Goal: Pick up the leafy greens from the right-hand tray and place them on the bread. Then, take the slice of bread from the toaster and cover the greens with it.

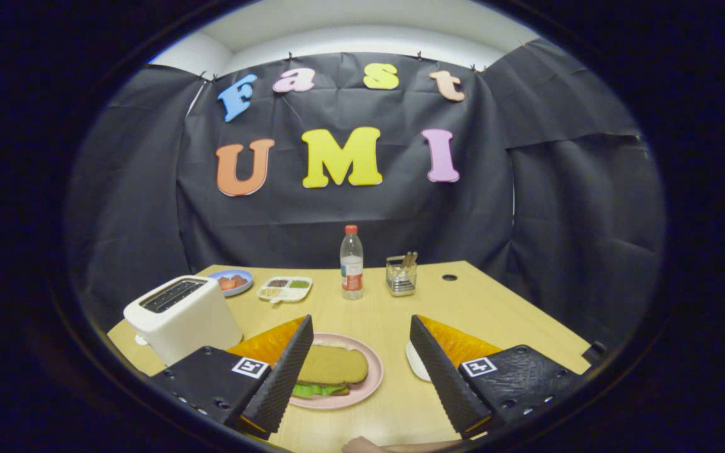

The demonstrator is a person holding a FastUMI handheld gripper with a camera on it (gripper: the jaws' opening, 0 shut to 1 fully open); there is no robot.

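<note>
A brown slice of bread lies on top of leafy greens on a pink plate, just ahead of my left finger. My gripper hovers above the wooden table, open, with nothing between its fingers. The white toaster stands to the left beyond the left finger, its slots dark. A white tray is mostly hidden behind my right finger.
At the back of the table stand a plastic bottle with a red cap, a clear holder with sticks, a divided white dish and a blue plate with orange pieces. A fingertip shows at the table's near edge.
</note>
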